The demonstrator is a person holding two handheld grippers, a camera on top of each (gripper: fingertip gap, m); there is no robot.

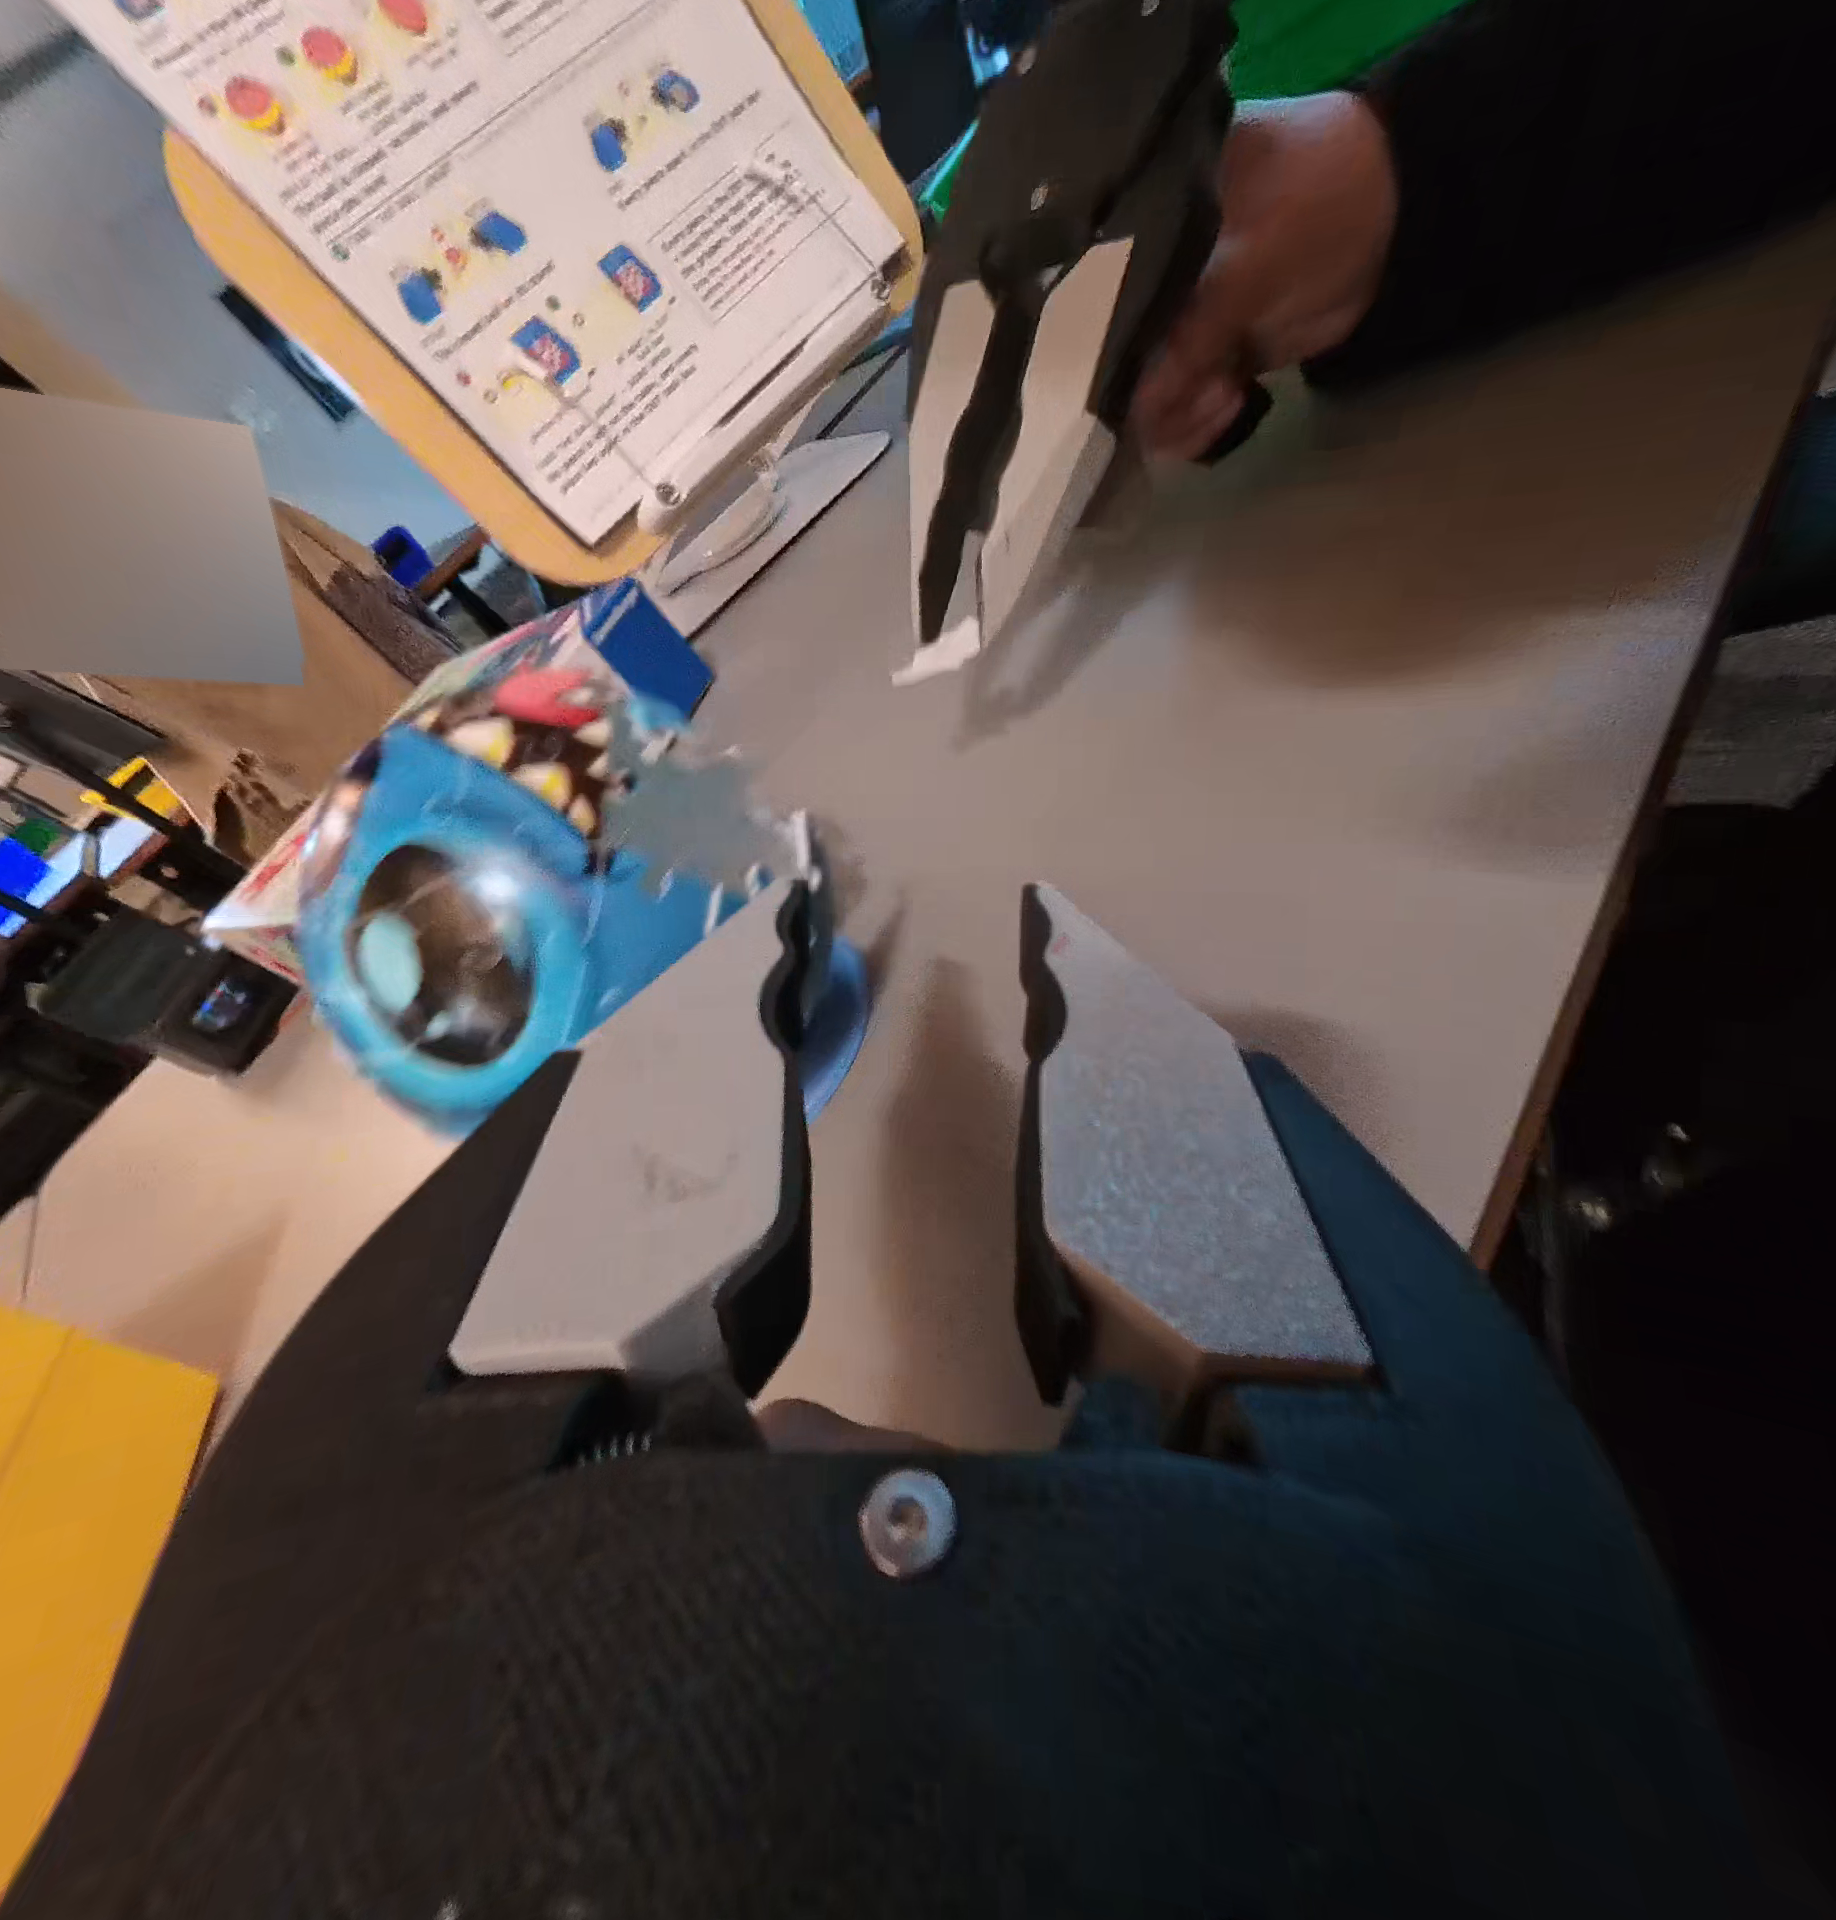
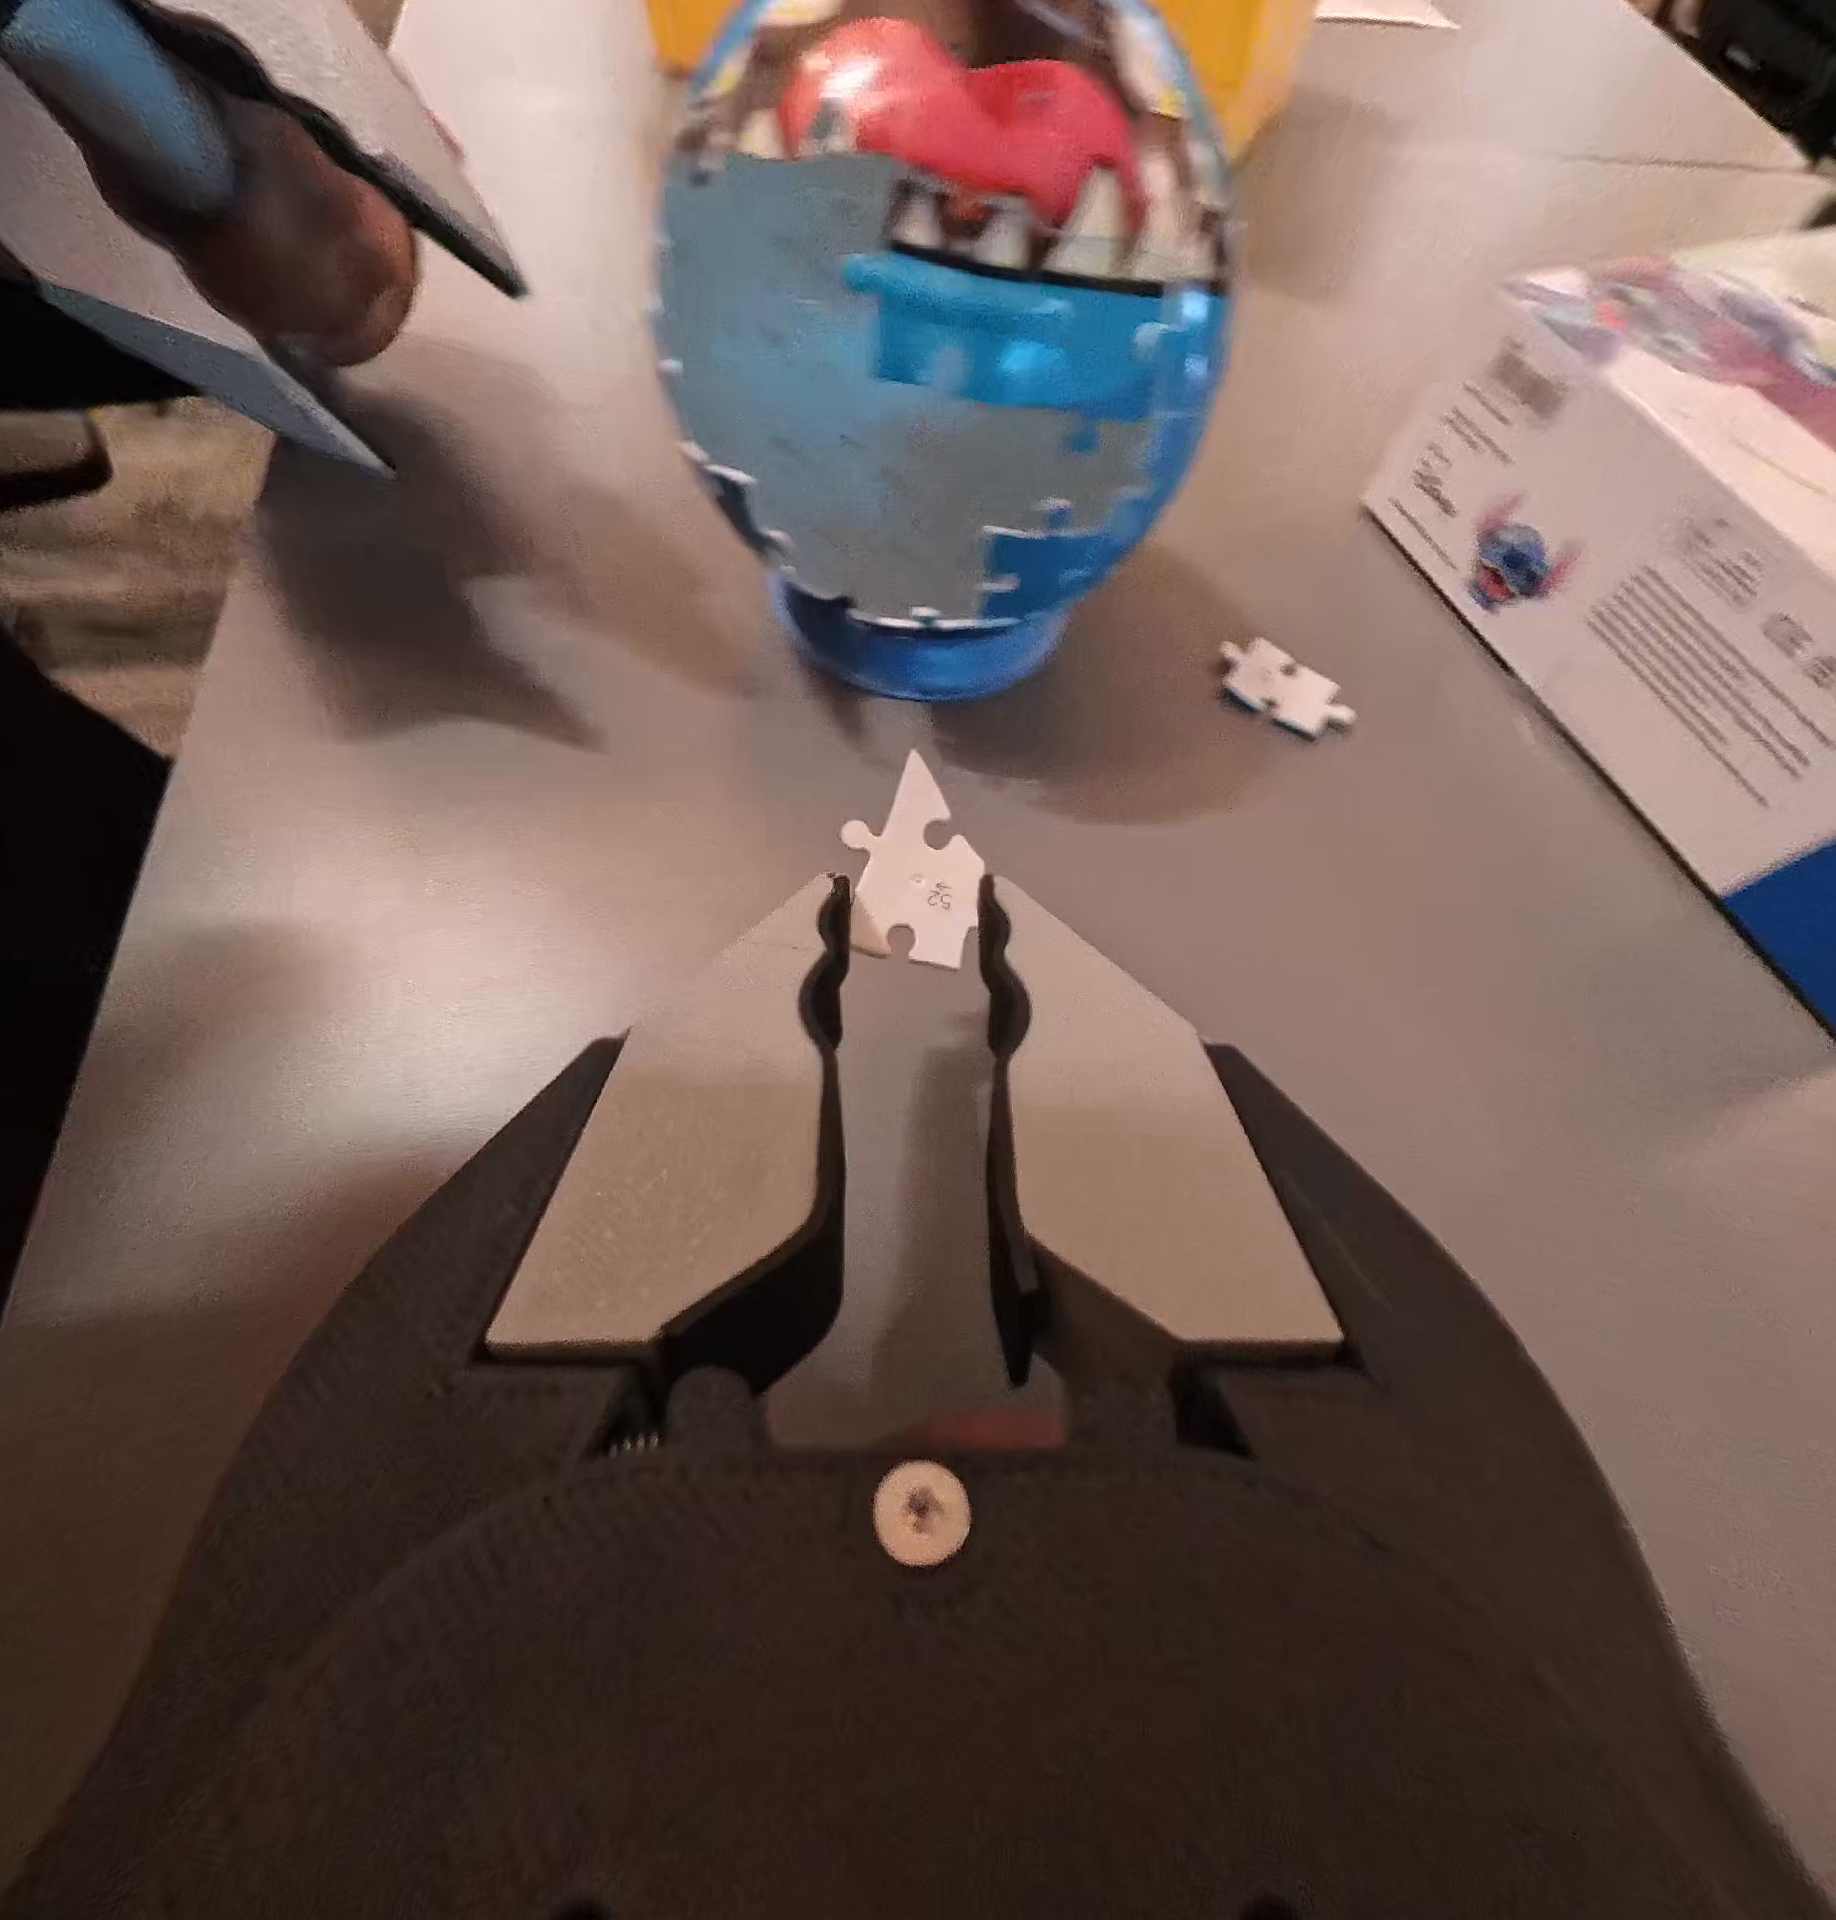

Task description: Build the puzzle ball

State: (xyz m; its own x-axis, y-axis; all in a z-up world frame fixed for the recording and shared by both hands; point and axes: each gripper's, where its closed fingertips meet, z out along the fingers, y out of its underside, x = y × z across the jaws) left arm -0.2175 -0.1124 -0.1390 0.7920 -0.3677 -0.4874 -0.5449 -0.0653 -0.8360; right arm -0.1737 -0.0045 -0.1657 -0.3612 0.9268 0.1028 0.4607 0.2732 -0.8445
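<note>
The partly built puzzle ball (image 2: 945, 395) stands on a blue ring stand (image 2: 924, 655) at the far middle of the table. It is blue with a red patch, and a gap shows grey inner faces. My right gripper (image 2: 912, 891) is shut on a white puzzle piece (image 2: 909, 862), held just above the table short of the ball. A second loose piece (image 2: 1283, 686) lies to the ball's right. My left gripper (image 1: 914, 904) is open and empty, its left finger close beside the ball (image 1: 457, 894). The right gripper (image 1: 955, 623) with its piece (image 1: 935, 657) also shows in the left wrist view.
The puzzle box (image 2: 1672, 561) lies on the table right of the ball. An instruction board (image 1: 540, 239) on a stand rises behind the ball. A yellow object (image 1: 52, 1538) is at the table's near left. The table edge (image 1: 1641, 852) runs along the right. The left gripper's tips are roughly 12 cm from the right gripper's. The yellow object (image 1: 52, 1538) lies some 30 cm from my left tips, 35 cm from my right tips.
</note>
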